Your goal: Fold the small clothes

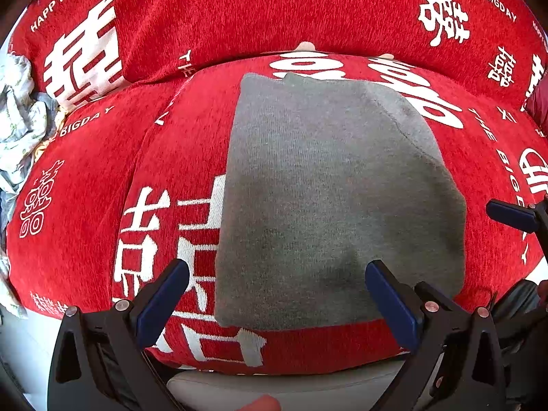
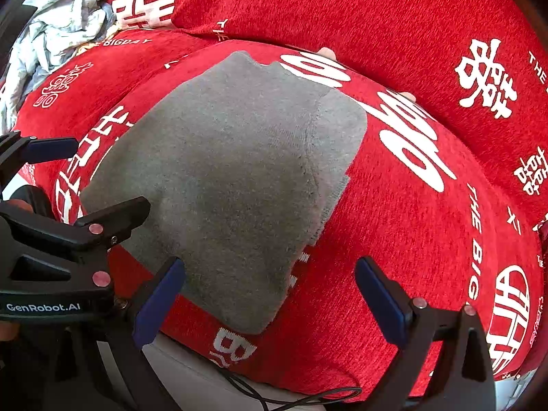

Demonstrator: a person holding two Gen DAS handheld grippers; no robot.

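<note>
Grey knitted garment, folded into a flat rounded rectangle, lies on the red cushion cover with white lettering. Left gripper and right gripper hover near, both spread, empty.

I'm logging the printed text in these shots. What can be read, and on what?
"HAPPY WED", cut off: red cover, upper left.
"THE BIGDAY": red cover, upper right.
"BIGDAY": red cover, beside the crumpled pale clothes.
"GenRobot.AI": left gripper body.
White Chinese double-happiness signs: red cover.
Grey garment: no text.
</note>
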